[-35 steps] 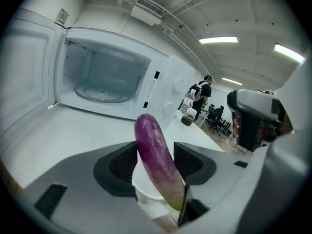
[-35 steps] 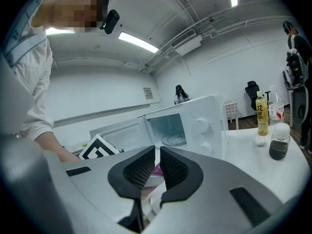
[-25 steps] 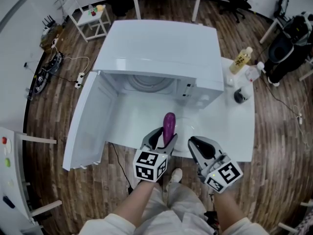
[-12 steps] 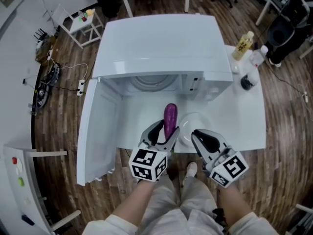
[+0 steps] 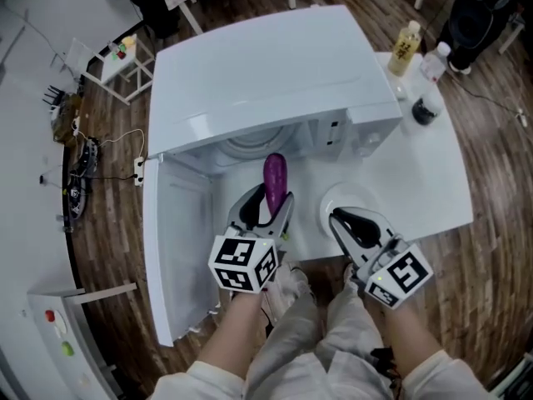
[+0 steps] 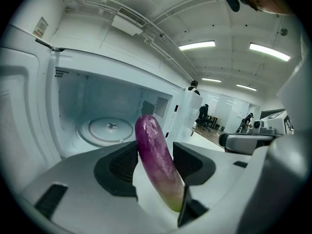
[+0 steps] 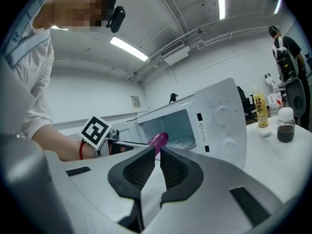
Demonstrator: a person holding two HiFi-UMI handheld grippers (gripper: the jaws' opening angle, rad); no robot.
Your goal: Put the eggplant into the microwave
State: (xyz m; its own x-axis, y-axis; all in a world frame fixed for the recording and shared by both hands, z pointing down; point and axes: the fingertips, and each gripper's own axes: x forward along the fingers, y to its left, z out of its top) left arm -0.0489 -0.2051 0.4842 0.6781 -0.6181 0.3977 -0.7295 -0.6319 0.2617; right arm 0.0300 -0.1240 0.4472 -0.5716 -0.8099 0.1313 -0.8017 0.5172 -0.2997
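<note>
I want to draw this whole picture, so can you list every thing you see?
microwave: one, white, on the table, door open
turntable: one, clear, inside the microwave
eggplant: one, purple, at the microwave's opening
plate: one, white, on the table in front of the microwave
yellow bottle: one, yellowish, table's far right corner
clear bottle: one, white cap, beside the yellow bottle
jar: one, dark, near the bottles
table: one, white, under the microwave
side table: one, white, on the floor, far left
left gripper: one, grey, jaws closed on the eggplant
right gripper: one, grey, jaws together, empty, over the plate
</note>
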